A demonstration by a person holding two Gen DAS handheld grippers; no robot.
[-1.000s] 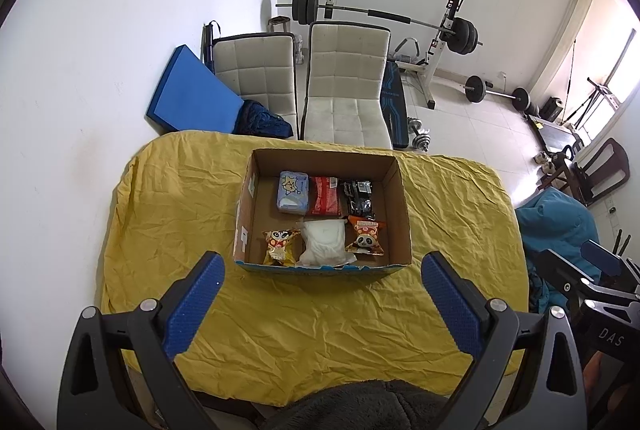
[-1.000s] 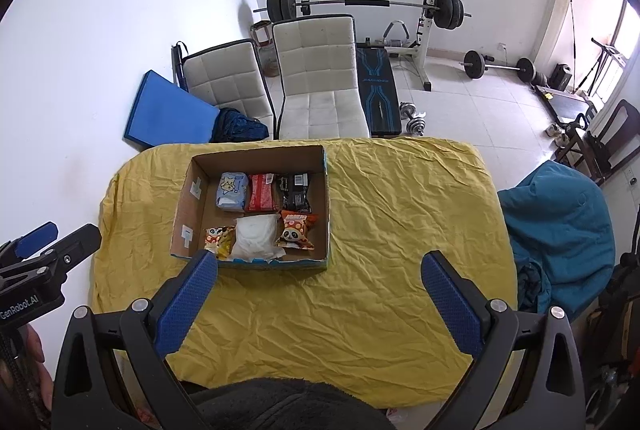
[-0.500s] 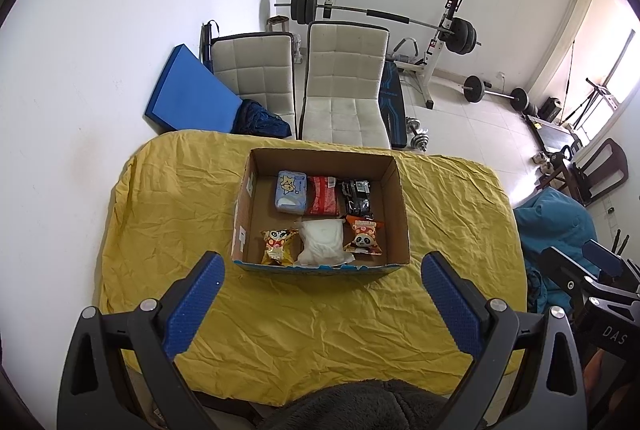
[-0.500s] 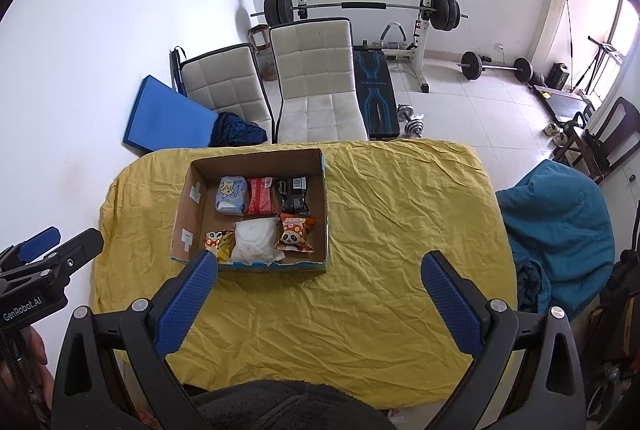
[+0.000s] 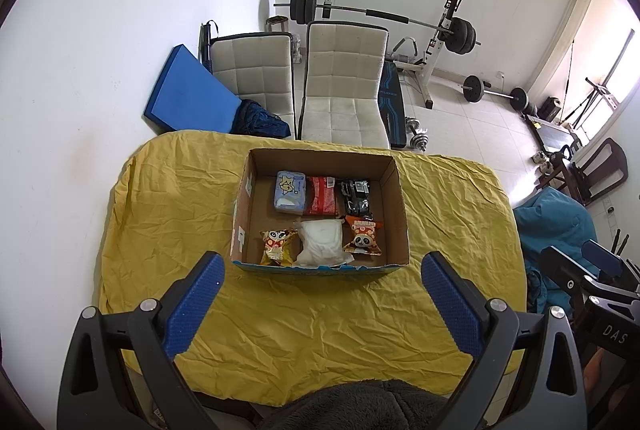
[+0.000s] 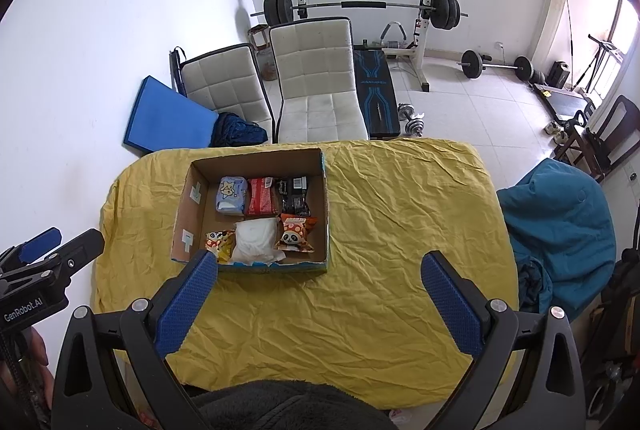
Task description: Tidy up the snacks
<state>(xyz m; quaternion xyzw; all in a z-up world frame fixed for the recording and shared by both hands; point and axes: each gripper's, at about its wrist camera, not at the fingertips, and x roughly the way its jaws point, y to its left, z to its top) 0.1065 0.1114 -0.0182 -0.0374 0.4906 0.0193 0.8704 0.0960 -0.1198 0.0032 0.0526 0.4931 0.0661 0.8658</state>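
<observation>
Hovering spread and empty, both claws face the snack box (image 5: 320, 208); only the right view shows the beanbag (image 6: 560, 230) whole.

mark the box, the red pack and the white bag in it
box (image 5: 394, 186), left wrist view, on its bare right inner wall
red pack (image 5: 321, 195), left wrist view, middle of its top face
white bag (image 6: 256, 239), right wrist view, middle of the bag

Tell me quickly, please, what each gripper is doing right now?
Left gripper: open, holding nothing, above the yellow cloth.
Right gripper: open, holding nothing.
</observation>
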